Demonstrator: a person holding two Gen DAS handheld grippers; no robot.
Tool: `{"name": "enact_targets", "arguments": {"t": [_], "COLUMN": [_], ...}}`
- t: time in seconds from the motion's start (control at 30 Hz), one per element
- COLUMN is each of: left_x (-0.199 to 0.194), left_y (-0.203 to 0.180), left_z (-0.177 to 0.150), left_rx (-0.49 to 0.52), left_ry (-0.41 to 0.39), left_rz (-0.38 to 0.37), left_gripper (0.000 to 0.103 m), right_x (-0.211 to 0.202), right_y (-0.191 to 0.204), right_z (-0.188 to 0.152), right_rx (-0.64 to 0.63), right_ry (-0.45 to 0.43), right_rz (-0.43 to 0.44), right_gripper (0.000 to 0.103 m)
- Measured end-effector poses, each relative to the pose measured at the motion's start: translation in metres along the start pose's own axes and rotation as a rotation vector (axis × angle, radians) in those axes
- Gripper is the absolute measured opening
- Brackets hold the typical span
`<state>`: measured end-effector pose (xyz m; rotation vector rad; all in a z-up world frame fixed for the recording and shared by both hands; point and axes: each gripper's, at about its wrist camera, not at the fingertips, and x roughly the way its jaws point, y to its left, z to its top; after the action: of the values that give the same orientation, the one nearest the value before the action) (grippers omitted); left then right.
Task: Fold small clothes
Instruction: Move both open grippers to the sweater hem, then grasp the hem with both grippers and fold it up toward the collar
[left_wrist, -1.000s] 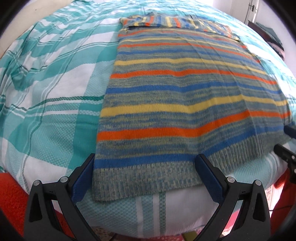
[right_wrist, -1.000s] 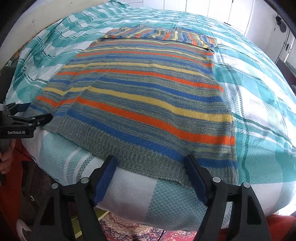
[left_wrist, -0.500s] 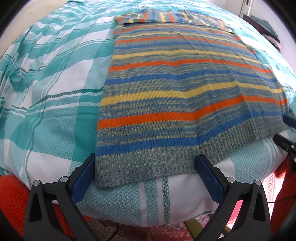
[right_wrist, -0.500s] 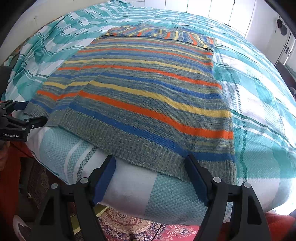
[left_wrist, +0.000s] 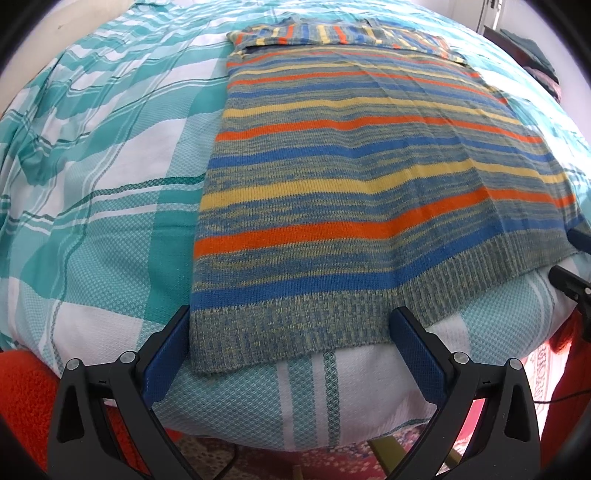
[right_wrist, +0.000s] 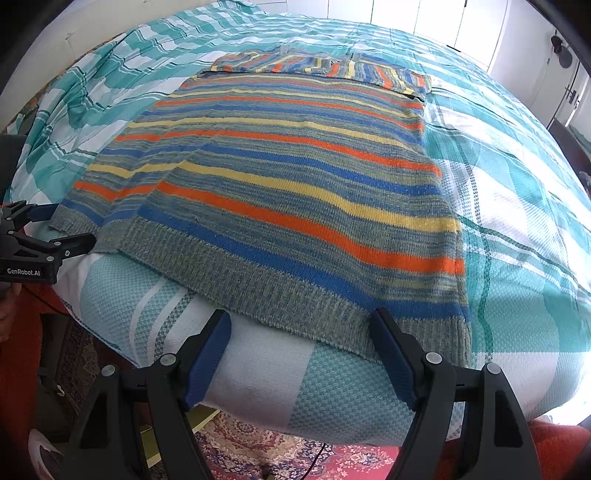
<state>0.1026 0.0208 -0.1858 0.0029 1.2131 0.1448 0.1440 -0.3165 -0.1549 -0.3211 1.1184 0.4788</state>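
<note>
A striped knit sweater in grey-green, blue, orange and yellow lies flat on the bed, its ribbed hem toward me and its sleeves folded across the far end. It also shows in the right wrist view. My left gripper is open, its jaws on either side of the hem's left corner, just at the hem edge. My right gripper is open, just below the hem near its right corner. Each gripper shows at the edge of the other's view: the right one, the left one.
The bed has a teal and white checked cover and its near edge curves down below the hem. A patterned red rug lies on the floor below. White closet doors stand behind the bed.
Both grippers have drawn back and down a little from the hem; more of the bed's front edge shows below the sweater. The sweater has not moved.
</note>
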Motion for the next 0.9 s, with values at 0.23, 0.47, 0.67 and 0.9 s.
{"name": "enact_targets", "arguments": {"t": [0.23,0.47,0.67,0.9], "left_x": [-0.010,-0.065,-0.028,-0.014], "left_y": [-0.004,0.041,0.096,0.076], "left_z": [-0.014,-0.018,-0.001,0.006], "left_rx": [0.082,-0.112,-0.340,-0.226], "left_ry": [0.096,-0.030,0.006,0.038], "left_rz": [0.015,-0.136,-0.175,-0.173], "left_gripper": [0.102,0.102,0.100,0.071], "right_x": [-0.014,-0.082,-0.067,-0.005], "right_y": [-0.003,-0.056,-0.126,-0.138], "right_z": [-0.005,-0.016,-0.007,0.001], "right_rx": [0.019,0.252,0.473,0.483], "right_ry": [0.068,-0.222,-0.179,0.037], "right_rz": [0.068,0.203,0.251,0.344], "right_gripper": [0.082,0.081,0.079,0.065]}}
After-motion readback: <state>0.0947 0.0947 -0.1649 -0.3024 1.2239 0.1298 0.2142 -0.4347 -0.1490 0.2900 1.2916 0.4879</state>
